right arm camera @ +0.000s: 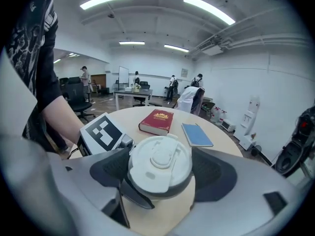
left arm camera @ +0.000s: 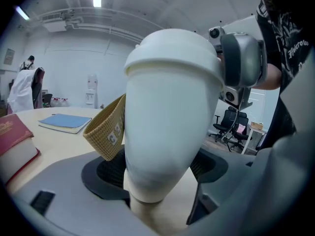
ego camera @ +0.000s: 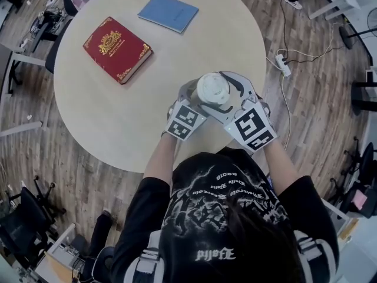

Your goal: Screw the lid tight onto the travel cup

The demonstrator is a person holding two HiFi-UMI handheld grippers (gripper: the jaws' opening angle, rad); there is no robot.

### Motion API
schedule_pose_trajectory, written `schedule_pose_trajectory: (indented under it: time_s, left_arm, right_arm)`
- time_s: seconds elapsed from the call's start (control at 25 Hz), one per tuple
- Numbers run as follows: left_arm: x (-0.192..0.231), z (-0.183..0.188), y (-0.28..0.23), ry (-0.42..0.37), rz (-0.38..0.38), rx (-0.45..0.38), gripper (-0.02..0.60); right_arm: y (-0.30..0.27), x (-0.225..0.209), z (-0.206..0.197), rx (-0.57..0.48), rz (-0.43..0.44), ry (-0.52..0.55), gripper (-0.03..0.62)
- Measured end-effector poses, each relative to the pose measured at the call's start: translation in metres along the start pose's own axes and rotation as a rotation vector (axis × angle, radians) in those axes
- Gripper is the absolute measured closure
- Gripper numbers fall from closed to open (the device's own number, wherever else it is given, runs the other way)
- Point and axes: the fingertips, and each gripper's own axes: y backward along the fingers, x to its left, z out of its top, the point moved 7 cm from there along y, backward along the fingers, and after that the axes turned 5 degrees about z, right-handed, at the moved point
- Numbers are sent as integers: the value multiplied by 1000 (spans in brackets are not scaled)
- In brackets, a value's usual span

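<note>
At the near edge of the round table (ego camera: 177,69), close to the person, both grippers meet around the travel cup (left arm camera: 167,132), which is upright just inside that edge. Whether its base rests on the tabletop cannot be told. To the left and right of the grippers, the near half of the table is bare, and wood floor surrounds it, with a power strip (ego camera: 283,64) and cables off the right edge. The cup carries its white lid (ego camera: 212,89), which sits on the mouth and hides anything inside. A tan woven strap (left arm camera: 108,129) hangs out from the cup's side. The left gripper (ego camera: 193,99) is clamped on the cup's lower body, with a dark pad pressed against each side. The right gripper (ego camera: 232,92) comes in from the other side with its jaws set wide around the lid, the pads against its rim. Farther in, toward the left edge, lies a red book (ego camera: 117,49) with gold ornament, closed and flat. Beyond it, near the far edge, lies a thin blue notebook (ego camera: 168,12), also flat and well apart from the book. The tabletop between these two and the cup is bare.
</note>
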Motion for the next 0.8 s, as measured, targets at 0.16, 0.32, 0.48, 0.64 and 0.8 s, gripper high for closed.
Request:
schedule_pose_trajectory:
  time_s: [0.16, 0.32, 0.48, 0.64, 0.8]
  left_arm:
    - [-1, -1, 0, 9, 20, 0, 172]
    - [-3, -1, 0, 15, 46, -1, 172]
    - [-4, -2, -1, 22, 69, 3, 172]
    - [-6, 0, -1, 20, 75, 6, 172]
    - [-6, -4, 1, 50, 81, 3, 172]
  right_arm:
    - [-1, 4, -1, -50, -98, -63, 191]
    - [-1, 8, -2, -91, -189, -113, 189]
    - [-5, 11, -1, -110, -269, -155, 184]
    - [-5, 12, 0, -125, -303, -166, 180]
    - [-3, 12, 2, -127, -273, -140, 168]
